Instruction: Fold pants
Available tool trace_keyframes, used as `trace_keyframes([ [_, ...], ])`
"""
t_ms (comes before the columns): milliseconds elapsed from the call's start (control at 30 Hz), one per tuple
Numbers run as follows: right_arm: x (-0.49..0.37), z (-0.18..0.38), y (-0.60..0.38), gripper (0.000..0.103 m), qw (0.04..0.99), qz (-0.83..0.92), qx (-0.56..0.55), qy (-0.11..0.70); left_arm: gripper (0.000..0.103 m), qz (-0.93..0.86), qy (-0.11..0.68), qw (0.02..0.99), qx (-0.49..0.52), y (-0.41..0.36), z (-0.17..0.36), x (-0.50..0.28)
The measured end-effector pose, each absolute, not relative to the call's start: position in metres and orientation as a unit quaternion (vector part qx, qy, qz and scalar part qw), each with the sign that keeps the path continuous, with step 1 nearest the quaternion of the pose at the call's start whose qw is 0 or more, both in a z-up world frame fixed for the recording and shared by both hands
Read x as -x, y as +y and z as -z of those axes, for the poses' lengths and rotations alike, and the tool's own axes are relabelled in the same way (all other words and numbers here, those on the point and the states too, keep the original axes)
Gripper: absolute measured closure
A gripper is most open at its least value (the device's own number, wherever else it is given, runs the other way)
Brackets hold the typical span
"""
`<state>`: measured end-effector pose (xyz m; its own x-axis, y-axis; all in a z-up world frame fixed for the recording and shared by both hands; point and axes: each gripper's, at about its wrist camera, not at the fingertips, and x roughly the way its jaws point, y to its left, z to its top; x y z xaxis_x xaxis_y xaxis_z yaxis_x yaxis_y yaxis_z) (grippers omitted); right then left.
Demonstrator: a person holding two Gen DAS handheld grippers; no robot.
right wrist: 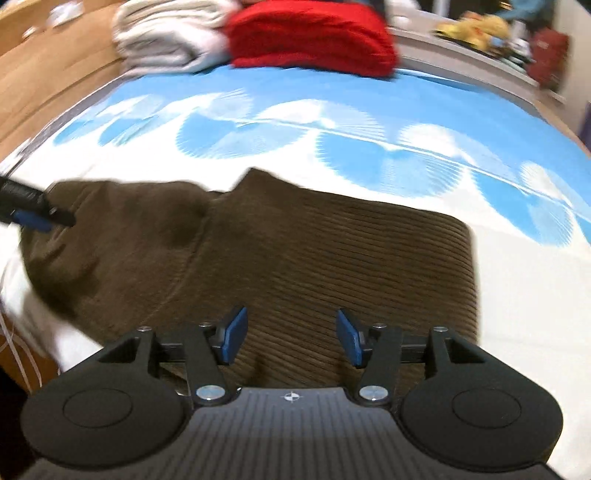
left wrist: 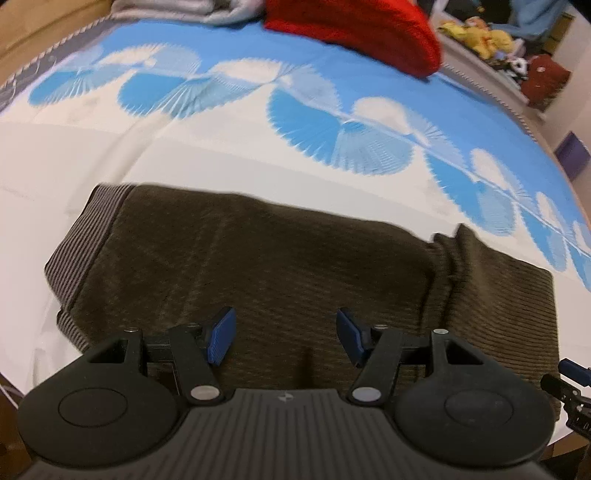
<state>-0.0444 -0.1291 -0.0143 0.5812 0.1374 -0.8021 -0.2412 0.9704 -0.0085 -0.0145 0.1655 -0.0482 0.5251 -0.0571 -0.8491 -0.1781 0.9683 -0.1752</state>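
Observation:
Brown ribbed pants (left wrist: 277,258) lie folded into a wide band on the bed, with their striped waistband (left wrist: 74,243) at the left end. My left gripper (left wrist: 286,336) hovers over the near edge of the pants, jaws open with nothing pinched between the blue pads. In the right wrist view the same pants (right wrist: 314,251) fill the middle. My right gripper (right wrist: 291,336) stands open above their near edge, also holding nothing. The left gripper's tip (right wrist: 33,214) shows at the left edge there, over the pants' left end.
The bed sheet (left wrist: 221,155) is white near me and blue with fan shapes farther back. A folded red garment (right wrist: 310,37) and a pale grey folded one (right wrist: 166,33) lie at the far edge. A wooden surface (right wrist: 48,74) runs along the left; clutter (left wrist: 480,35) sits far right.

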Motion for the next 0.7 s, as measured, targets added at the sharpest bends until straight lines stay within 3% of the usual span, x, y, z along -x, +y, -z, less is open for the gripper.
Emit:
trace_keyframes([
  [100, 0.056, 0.012, -0.147, 0.044, 0.894, -0.084, 0.038, 0.439, 0.043, -0.024, 0.462, 0.880, 0.110, 0.146, 0.041, 0.028],
  [200, 0.069, 0.013, -0.169, 0.044, 0.902, -0.063, 0.017, 0.426, 0.061, 0.002, 0.448, 0.889, 0.089, 0.121, 0.037, 0.048],
  [267, 0.078, 0.021, -0.189, 0.044, 0.902, -0.044, -0.006, 0.430, 0.084, 0.016, 0.444, 0.894, 0.059, 0.103, 0.038, 0.063],
  [300, 0.083, 0.025, -0.199, 0.044, 0.901, -0.035, -0.017, 0.432, 0.088, 0.022, 0.444, 0.895, 0.044, 0.093, 0.040, 0.071],
  [700, 0.092, 0.038, -0.278, 0.044, 0.881, 0.078, -0.136, 0.446, 0.091, 0.070, 0.401, 0.913, -0.001, 0.024, 0.058, 0.110],
])
